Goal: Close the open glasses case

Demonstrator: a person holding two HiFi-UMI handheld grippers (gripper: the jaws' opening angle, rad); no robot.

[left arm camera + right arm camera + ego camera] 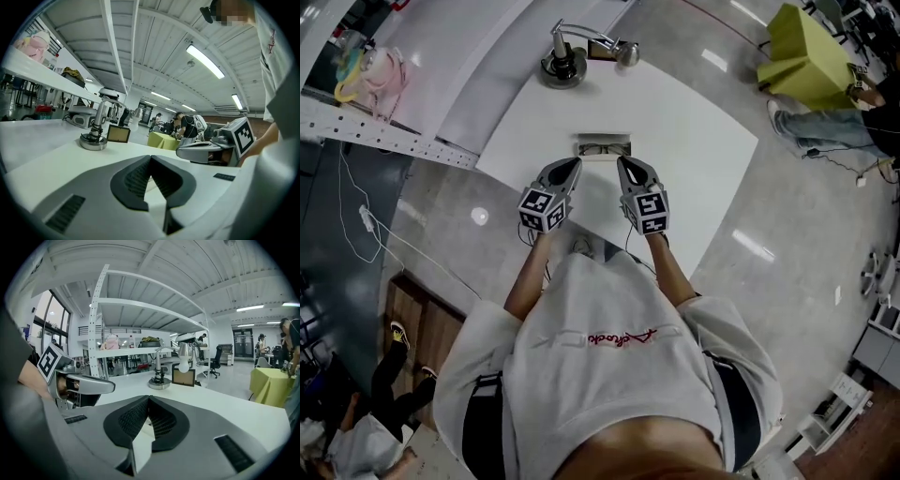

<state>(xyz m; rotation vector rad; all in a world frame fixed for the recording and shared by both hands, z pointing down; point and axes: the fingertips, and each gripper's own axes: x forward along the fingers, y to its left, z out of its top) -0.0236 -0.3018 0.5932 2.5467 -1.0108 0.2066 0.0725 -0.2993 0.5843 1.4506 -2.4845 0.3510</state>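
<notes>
Left gripper (571,165) and right gripper (625,163), jaws pressed together and empty, we see just short of the open glasses case (603,147) at the desk (694,141) centre; only gripper views show its lid (183,377) upright.

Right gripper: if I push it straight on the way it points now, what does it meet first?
Probably bare white table, then the lamp base, almost dead ahead of the right gripper. The open glasses case sits just right of that line and may be missed; depth is unclear.
</notes>
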